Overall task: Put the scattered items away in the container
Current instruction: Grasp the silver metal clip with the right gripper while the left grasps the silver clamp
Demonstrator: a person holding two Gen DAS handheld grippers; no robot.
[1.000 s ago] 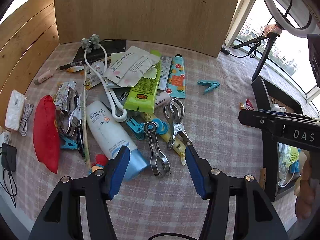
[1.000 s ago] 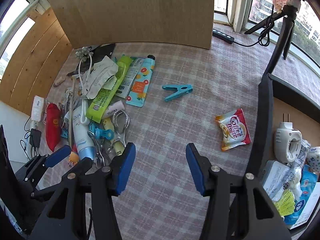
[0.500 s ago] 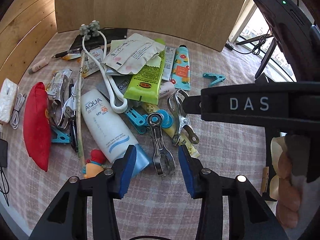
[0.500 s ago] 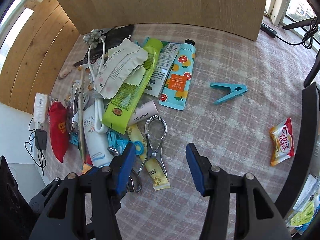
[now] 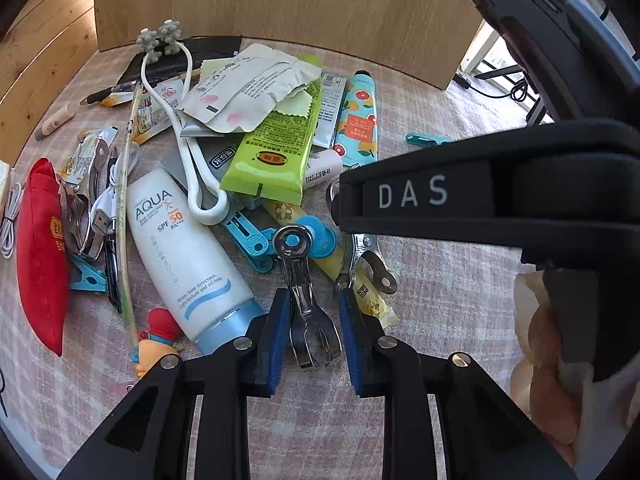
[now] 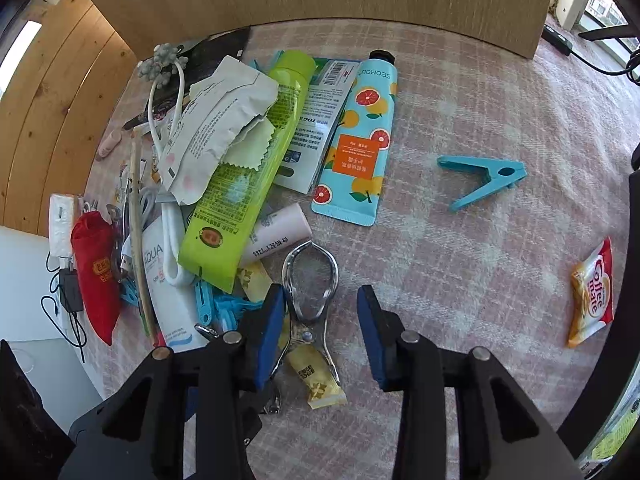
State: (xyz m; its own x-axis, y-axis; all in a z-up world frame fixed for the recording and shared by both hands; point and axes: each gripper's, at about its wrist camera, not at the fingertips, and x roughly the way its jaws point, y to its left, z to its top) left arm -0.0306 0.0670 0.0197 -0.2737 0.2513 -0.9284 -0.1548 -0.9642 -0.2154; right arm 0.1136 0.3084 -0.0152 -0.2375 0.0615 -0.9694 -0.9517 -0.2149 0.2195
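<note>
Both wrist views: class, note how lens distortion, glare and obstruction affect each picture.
Left wrist view: fisheye bends the wooden board; the right gripper's dark body blocks the right side; glare on the metal clip. Right wrist view: table edges curve; sunlight glints on the metal clip; corners dark.

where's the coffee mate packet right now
In the right wrist view, the Coffee mate packet lies alone on the checked cloth at the far right edge, right of the blue clothes peg and well apart from the main pile.
</note>
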